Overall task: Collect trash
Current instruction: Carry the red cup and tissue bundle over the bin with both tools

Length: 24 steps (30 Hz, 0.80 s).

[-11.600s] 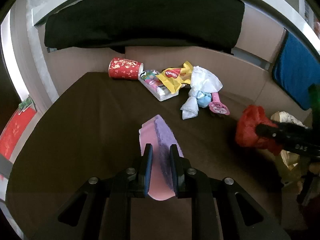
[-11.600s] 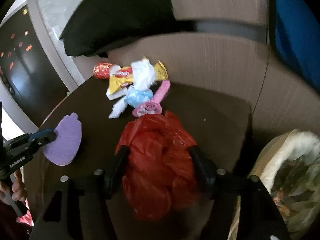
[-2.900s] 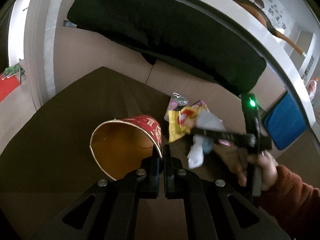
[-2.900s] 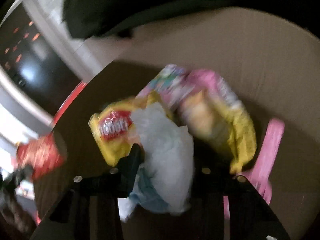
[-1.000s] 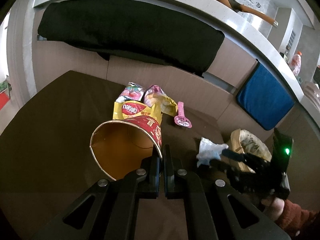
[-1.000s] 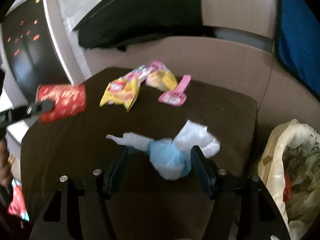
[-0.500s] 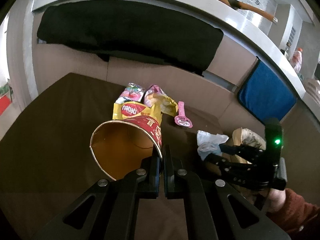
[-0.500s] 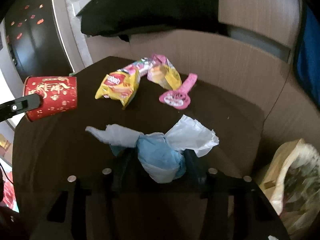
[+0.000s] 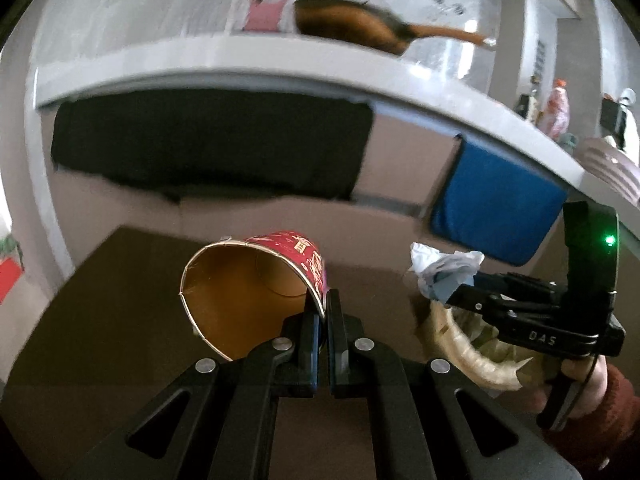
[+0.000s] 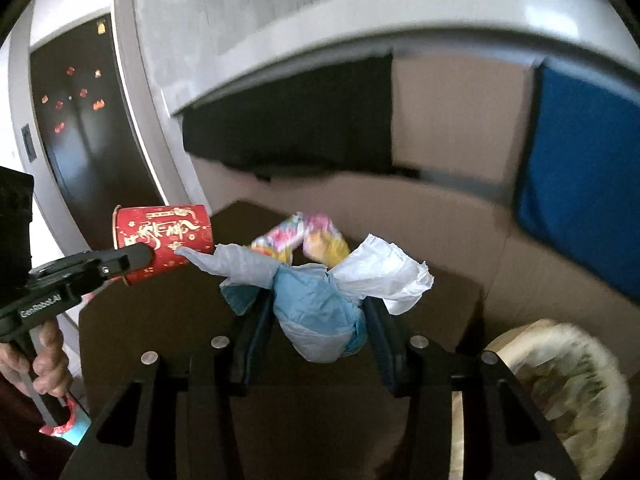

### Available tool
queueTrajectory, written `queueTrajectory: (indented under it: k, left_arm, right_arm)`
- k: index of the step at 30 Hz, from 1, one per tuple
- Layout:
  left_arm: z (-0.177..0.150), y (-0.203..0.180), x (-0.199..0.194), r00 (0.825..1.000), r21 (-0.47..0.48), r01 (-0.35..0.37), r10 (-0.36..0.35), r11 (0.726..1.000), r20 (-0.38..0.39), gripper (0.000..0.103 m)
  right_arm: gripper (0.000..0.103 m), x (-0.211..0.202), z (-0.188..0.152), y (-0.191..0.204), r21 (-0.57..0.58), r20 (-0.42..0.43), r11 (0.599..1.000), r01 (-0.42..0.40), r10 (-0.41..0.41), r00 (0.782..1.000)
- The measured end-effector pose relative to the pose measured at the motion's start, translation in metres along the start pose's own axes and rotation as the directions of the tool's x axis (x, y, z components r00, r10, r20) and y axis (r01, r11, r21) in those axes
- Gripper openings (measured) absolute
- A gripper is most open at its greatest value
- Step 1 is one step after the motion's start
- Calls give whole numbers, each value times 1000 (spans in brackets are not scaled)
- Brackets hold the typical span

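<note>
My left gripper (image 9: 323,300) is shut on the rim of a red paper cup (image 9: 248,280) with gold print. The cup is held in the air on its side, mouth towards the camera. The right wrist view shows the same cup (image 10: 168,232) at the left, pinched by the left gripper (image 10: 140,258). My right gripper (image 10: 318,312) is shut on a crumpled blue and white wad (image 10: 312,300), lifted off the dark table (image 10: 160,320). In the left wrist view that wad (image 9: 444,268) hangs just above the open trash bag (image 9: 456,344).
Colourful snack wrappers (image 10: 304,236) lie on the far part of the table. The trash bag (image 10: 560,392) stands open at the table's right edge. A bench back with a black cushion (image 9: 208,148) and a blue cushion (image 9: 492,216) runs behind.
Both grippers have risen with their loads. The right gripper has closed tighter on the wad and carried it over the bag's mouth. The wrappers have dropped out of the left view.
</note>
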<state>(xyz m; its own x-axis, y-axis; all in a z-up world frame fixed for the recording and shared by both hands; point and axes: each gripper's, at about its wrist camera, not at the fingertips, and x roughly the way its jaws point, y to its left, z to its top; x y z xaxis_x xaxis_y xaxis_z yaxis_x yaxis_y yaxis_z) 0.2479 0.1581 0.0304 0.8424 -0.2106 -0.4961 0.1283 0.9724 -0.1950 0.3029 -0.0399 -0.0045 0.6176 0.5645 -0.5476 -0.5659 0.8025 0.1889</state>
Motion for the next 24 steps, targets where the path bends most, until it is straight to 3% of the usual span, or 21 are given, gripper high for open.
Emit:
queueTrajectory:
  k: [7, 14, 18, 24]
  left_arm:
    - [31, -61, -10, 993, 91, 69, -78, 993, 90, 3]
    - [45, -130, -10, 973, 189, 145, -175, 971, 154, 3]
    - [45, -167, -1, 961, 203, 196, -229, 959, 157, 3]
    - [39, -205, 25, 958, 199, 237, -263, 951, 113, 3]
  right_arm:
    - [43, -71, 18, -18, -12, 129, 996, 89, -86, 988]
    - [43, -148, 22, -55, 41, 225, 978, 203, -207, 952]
    - [43, -178, 18, -75, 67, 248, 965, 253, -262, 933]
    - [43, -200, 13, -103, 105, 254, 949, 296, -313, 915]
